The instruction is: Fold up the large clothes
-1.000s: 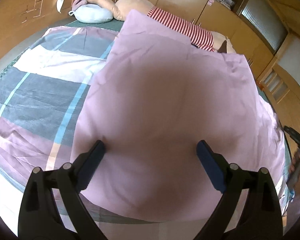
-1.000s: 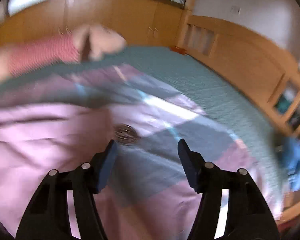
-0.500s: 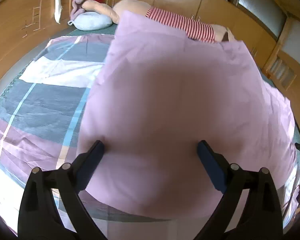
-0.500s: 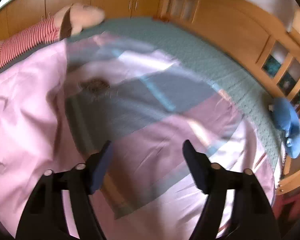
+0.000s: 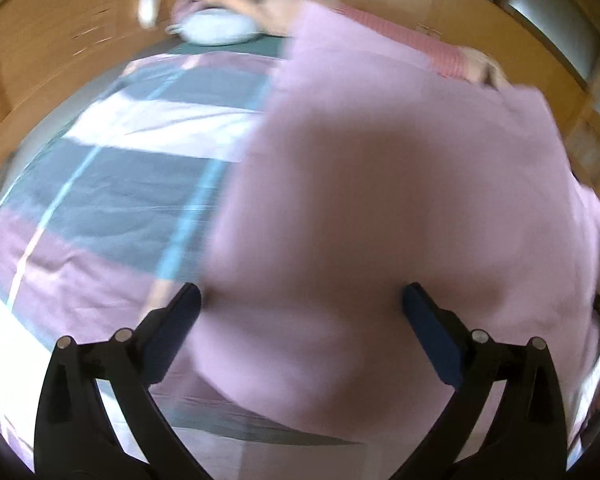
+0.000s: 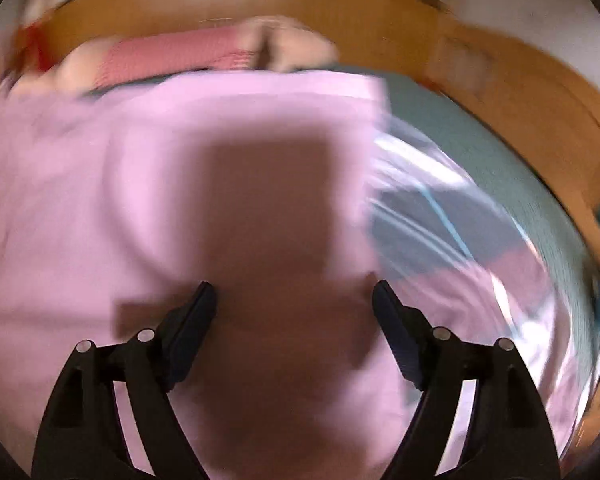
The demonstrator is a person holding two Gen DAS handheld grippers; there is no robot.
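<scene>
The pink sheet (image 5: 380, 200) lies folded over the checked bedcover (image 5: 100, 184), which we take as our landmark; the fold covers the cover's right part in the left view. Our left gripper (image 5: 300, 312) hangs over the sheet's near edge, its jaws having just spread wide, nothing pinched. Our right gripper (image 6: 294, 304) (the picture is badly blurred) hangs over the same sheet (image 6: 180, 160), its jaws likewise just widened and gripping nothing. A striped plush toy (image 5: 412, 40) lies beyond the cover's far edge.

Motion-blurred, daylit fisheye views
</scene>
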